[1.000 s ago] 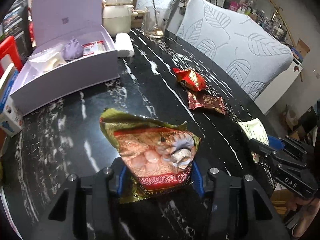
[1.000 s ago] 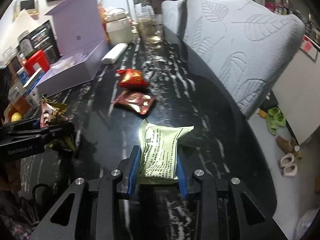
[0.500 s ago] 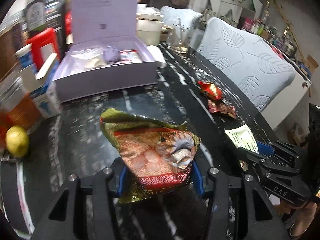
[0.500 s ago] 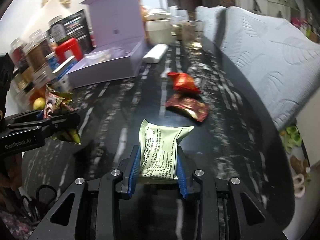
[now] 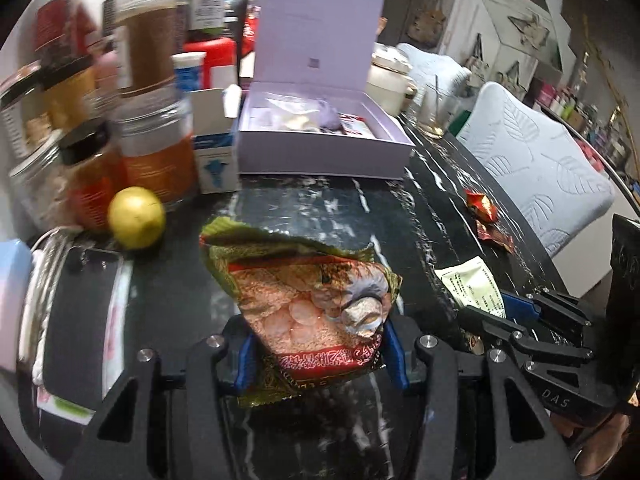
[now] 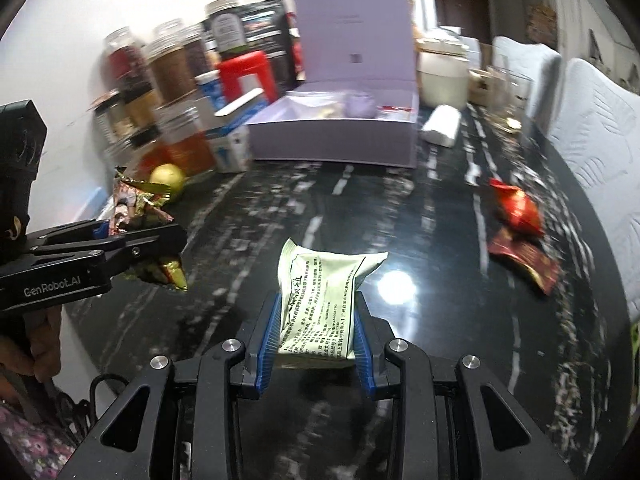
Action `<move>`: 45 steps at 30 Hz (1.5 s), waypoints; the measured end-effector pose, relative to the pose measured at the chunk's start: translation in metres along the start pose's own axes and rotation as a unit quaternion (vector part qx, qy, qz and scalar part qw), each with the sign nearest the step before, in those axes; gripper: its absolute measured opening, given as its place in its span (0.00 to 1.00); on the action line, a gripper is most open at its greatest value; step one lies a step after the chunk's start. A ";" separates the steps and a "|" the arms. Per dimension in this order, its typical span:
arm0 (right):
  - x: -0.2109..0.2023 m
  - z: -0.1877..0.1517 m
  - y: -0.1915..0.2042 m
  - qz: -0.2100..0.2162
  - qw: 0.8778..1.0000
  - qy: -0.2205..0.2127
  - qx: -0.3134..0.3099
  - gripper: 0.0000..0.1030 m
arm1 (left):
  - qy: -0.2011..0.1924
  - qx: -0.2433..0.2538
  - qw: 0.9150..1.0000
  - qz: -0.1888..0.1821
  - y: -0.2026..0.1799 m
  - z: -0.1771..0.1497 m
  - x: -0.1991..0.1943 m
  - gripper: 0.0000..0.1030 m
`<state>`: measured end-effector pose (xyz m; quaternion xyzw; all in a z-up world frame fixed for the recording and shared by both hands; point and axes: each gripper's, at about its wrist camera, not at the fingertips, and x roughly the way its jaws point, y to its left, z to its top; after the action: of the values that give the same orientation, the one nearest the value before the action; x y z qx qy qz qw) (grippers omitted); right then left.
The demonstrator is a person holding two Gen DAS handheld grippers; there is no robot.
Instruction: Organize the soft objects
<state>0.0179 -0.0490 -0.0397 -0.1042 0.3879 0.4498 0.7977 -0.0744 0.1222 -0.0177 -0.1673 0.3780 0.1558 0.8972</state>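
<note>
Left gripper (image 5: 316, 354) clamps gold-red snack bag (image 5: 308, 304); bare black tabletop (image 5: 304, 204) ahead up to lilac box (image 5: 320, 148). Right gripper (image 6: 315, 330) pinches pale-green packet (image 6: 320, 300), text unreadable; "GenRobot.AI" on left gripper's side.

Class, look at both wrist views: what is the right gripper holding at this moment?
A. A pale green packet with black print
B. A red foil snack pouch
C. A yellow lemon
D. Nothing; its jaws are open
A: in the right wrist view the right gripper has its jaws closed on the pale green packet.
</note>
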 end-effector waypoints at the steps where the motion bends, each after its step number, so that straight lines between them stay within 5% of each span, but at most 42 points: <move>1: 0.001 0.001 0.006 0.005 1.000 -0.001 -0.005 0.32 | -0.002 -0.003 1.000 0.000 0.003 0.000 -0.002 0.49; 24: -0.029 0.066 0.049 0.018 0.994 -0.077 -0.076 0.32 | -0.096 0.022 0.995 -0.027 0.010 0.064 -0.043 0.49; 45: -0.080 0.179 0.035 0.004 0.973 -0.193 -0.124 0.32 | -0.229 0.090 0.969 -0.036 -0.019 0.186 -0.070 0.49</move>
<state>0.0606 0.0122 0.1454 -0.1114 0.1681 0.5095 0.8365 0.0030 0.1720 0.1594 -0.0588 0.1692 0.1229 0.9761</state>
